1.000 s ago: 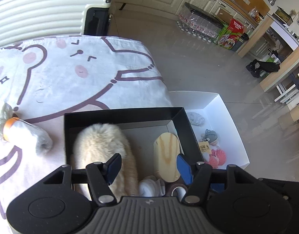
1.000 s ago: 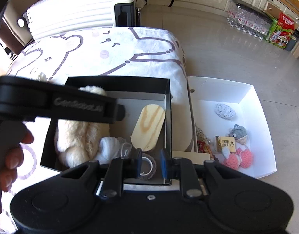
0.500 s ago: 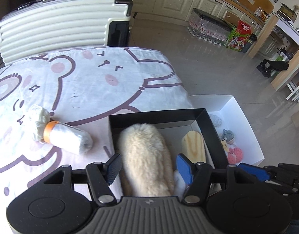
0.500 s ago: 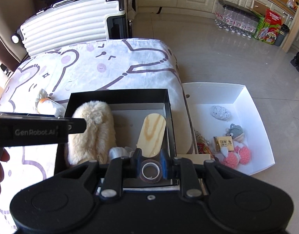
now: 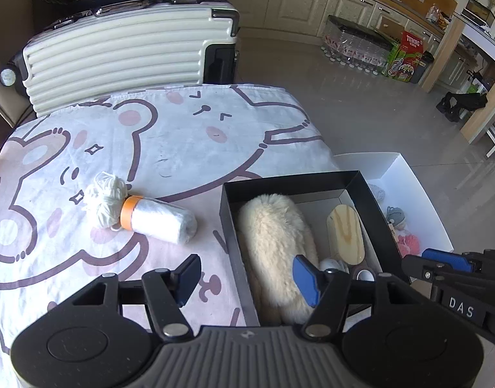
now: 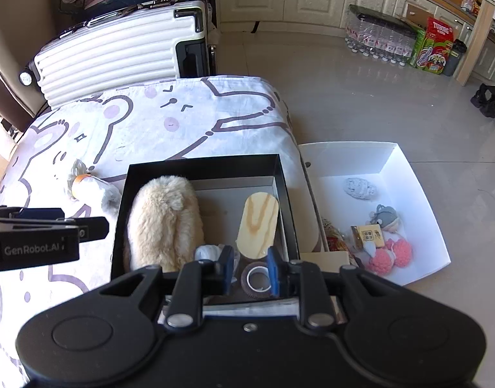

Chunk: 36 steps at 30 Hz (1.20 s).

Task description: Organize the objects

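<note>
Left wrist view is now swinging off the black box [image 5: 312,179] w/ left gripper [image 5: 247,278] spread wide & empty, bringing wrapped yarn roll [image 5: 157,220] to centre-left as prob. next pick, while right gripper [image 6: 250,273] is hovering part-open around tape roll [image 6: 256,279], grip unclear.

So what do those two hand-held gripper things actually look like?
Each hand-held gripper, left and right, has a chunky matte-black plastic body with round side discs, silver screws and blue pads on the two fingers. White lettering reads "GenRobot.AI" on one and "DAS" on the other. No cables show.
</note>
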Available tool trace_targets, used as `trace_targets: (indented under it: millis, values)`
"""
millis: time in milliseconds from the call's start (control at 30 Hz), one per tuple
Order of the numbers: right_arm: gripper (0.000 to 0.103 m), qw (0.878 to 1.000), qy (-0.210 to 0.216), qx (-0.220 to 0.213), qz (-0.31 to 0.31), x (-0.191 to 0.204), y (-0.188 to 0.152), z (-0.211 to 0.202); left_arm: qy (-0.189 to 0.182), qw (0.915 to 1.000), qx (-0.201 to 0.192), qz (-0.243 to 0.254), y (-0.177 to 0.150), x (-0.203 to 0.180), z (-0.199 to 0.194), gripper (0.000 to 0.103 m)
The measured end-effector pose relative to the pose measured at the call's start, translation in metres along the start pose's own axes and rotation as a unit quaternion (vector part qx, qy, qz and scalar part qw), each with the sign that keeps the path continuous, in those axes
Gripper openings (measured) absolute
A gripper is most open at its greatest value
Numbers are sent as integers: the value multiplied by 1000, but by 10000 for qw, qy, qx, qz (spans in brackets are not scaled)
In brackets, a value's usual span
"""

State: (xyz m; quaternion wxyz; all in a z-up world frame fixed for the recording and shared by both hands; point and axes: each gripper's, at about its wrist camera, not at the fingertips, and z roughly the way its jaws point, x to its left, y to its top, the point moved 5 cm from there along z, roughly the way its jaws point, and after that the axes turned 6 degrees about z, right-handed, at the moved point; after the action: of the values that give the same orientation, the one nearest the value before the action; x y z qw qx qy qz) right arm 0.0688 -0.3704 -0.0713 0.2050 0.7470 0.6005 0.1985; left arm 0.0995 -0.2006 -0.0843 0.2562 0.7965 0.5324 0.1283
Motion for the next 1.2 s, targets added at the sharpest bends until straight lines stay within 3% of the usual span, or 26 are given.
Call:
trace_targets:
  millis: [533,1200]
  values:
    - [28,9995,-32,-224,233,6,-8,-33,247,9994,-225,53,-16,9,-41,80]
    - [73,9985,-281,-404,220,7,-16,-54,364,9986,-390,62,-28,13,-62,99]
